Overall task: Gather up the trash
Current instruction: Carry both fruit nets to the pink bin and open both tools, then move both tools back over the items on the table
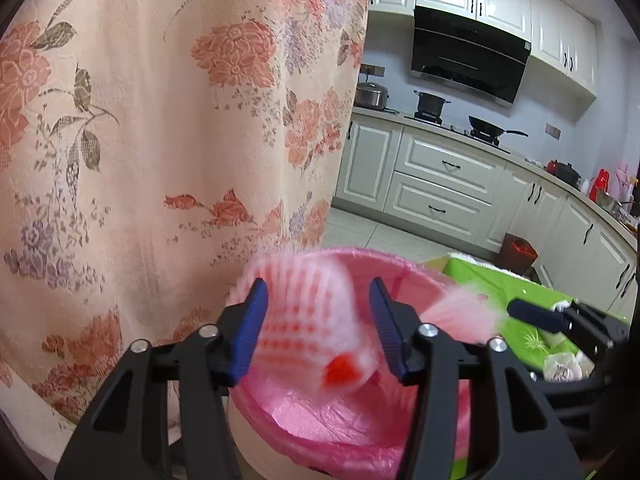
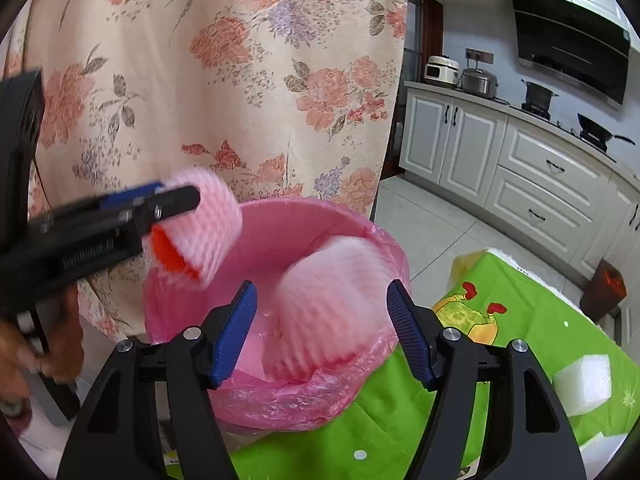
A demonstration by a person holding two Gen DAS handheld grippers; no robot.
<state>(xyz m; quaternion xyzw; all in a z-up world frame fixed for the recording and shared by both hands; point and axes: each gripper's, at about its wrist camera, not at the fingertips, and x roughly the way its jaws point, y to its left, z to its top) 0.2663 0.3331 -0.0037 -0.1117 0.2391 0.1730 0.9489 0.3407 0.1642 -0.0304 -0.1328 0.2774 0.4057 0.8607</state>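
Note:
A bin lined with a pink bag [image 1: 320, 424] [image 2: 280, 220] sits below both grippers. A blurred pink-and-white foam net with an orange patch [image 1: 308, 320] hangs between the blue pads of my left gripper [image 1: 320, 324]; a gap shows beside the right pad, so the jaws are open. The right wrist view shows the same net [image 2: 204, 220] at the left gripper's tip [image 2: 168, 200], over the bin's rim. My right gripper [image 2: 322, 324] is open, and a second blurred pink foam net [image 2: 328, 304] lies loose between its fingers, inside the bin.
A floral curtain [image 1: 160, 140] hangs close behind the bin. To the right is a table with a green cloth [image 2: 520, 320] bearing a white foam block [image 2: 582, 384] and crumpled white plastic [image 1: 564, 366]. Kitchen cabinets [image 1: 440, 176] and a small brown bin [image 1: 518, 252] stand beyond.

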